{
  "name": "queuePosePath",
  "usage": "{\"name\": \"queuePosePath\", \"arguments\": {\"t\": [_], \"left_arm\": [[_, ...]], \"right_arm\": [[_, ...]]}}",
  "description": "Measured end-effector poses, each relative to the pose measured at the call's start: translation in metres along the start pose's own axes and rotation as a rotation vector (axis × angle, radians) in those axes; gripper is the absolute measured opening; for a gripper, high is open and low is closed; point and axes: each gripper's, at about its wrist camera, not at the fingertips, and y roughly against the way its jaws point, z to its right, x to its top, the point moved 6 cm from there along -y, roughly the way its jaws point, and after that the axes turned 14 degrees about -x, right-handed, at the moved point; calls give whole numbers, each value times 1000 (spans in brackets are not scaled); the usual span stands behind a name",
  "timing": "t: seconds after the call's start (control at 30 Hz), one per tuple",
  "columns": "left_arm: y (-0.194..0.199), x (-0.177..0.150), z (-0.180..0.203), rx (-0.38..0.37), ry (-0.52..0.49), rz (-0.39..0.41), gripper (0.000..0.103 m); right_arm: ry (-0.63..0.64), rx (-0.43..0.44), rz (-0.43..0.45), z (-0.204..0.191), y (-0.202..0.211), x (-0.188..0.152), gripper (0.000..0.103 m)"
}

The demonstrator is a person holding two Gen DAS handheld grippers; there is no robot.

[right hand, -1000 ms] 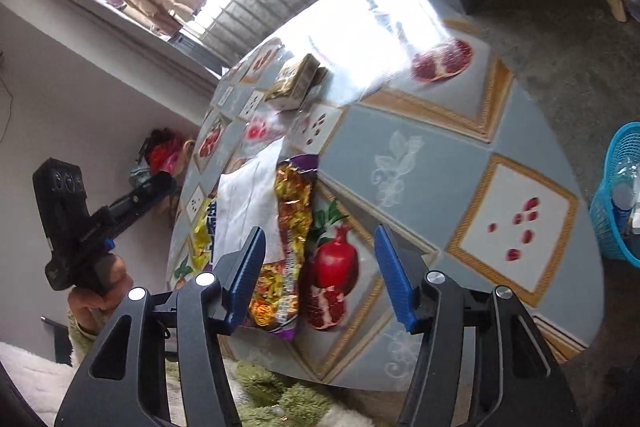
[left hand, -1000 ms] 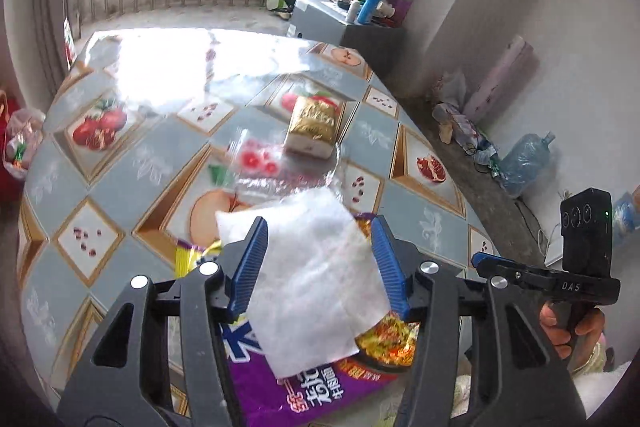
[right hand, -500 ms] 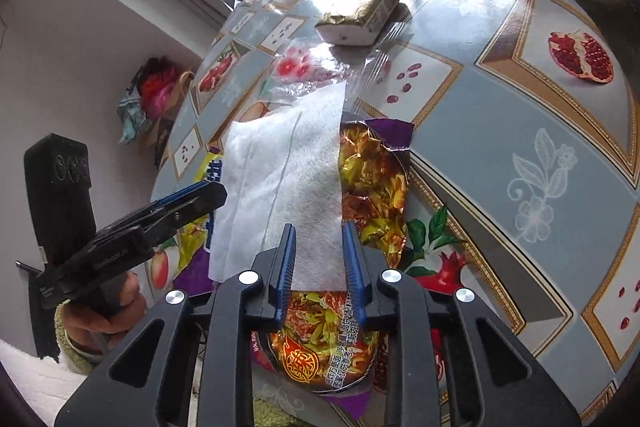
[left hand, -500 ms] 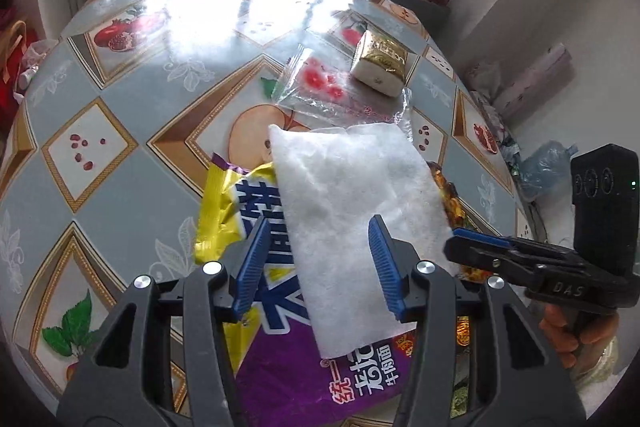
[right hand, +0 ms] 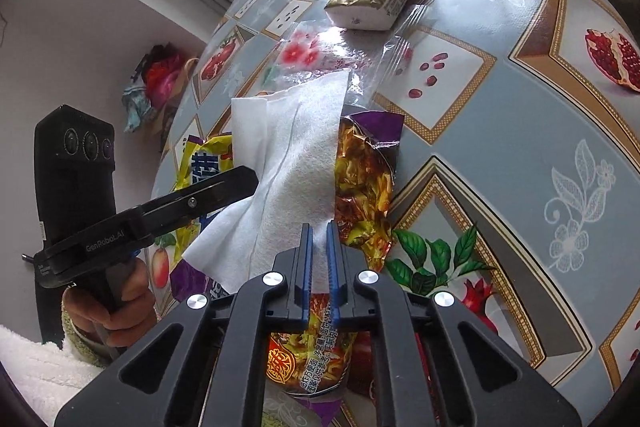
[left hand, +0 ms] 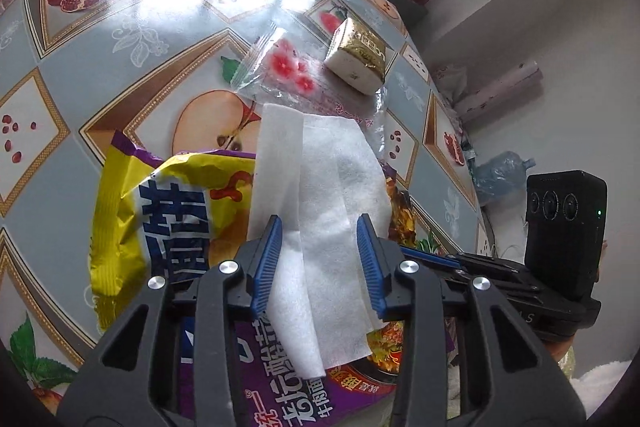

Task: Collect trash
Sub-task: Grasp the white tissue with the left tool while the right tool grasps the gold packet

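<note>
A white tissue [left hand: 320, 203] lies over a purple and yellow snack bag [left hand: 168, 219] near the table's front edge. My left gripper [left hand: 319, 259] is open, its jaws straddling the tissue from above. My right gripper [right hand: 319, 259] has closed its jaws on the tissue's [right hand: 288, 163] near right edge, beside the crumpled gold inside of the snack bag [right hand: 360, 187]. A clear wrapper with red flowers [left hand: 292, 71] lies just behind the tissue.
A gold-topped tissue pack [left hand: 360, 55] sits behind the clear wrapper on the fruit-pattern tablecloth [left hand: 120, 39]. The table's right edge drops to the floor, where a water jug [left hand: 500, 175] lies by the wall. Bags [right hand: 156, 83] hang beyond the left edge.
My right gripper came in over the snack bag and closed on the tissue's edge. My left gripper moved forward and lower over the tissue, its jaws narrowing somewhat.
</note>
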Motion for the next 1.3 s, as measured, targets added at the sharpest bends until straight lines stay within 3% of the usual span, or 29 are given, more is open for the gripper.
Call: {"name": "queuePosePath", "arguments": {"t": [0.17,0.33,0.47,0.6,0.67,0.8,0.9,1.1,1.23,1.3], "left_arm": [[7,5,-2,108,-40,11,38],[24,13,-4,163,-59,55,54],[18,18,-15,178,-53,45,55],[7,19,-12,224,-120,36,52],[3,16,-9,270,-175,28,47],[0,14,-8,371,-259,26,20],[4,16,-11,375,-257,31,1],[29,34,-12,294,-192,115,0],[49,55,-6,211,-168,189,0],[52,68,-5,206,-170,211,0]], "right_arm": [[-8,6,-5,0,-5,4,5],[-13,11,-8,0,-6,5,5],[-17,24,-11,1,-8,6,5],[-18,31,-12,3,-9,8,5],[-17,31,-12,3,-9,8,5],[-14,34,-7,4,-8,10,5],[-19,36,-3,7,-5,13,5],[-46,35,54,15,16,31,5],[-55,20,118,18,31,57,6],[-57,7,139,18,35,73,6]]}}
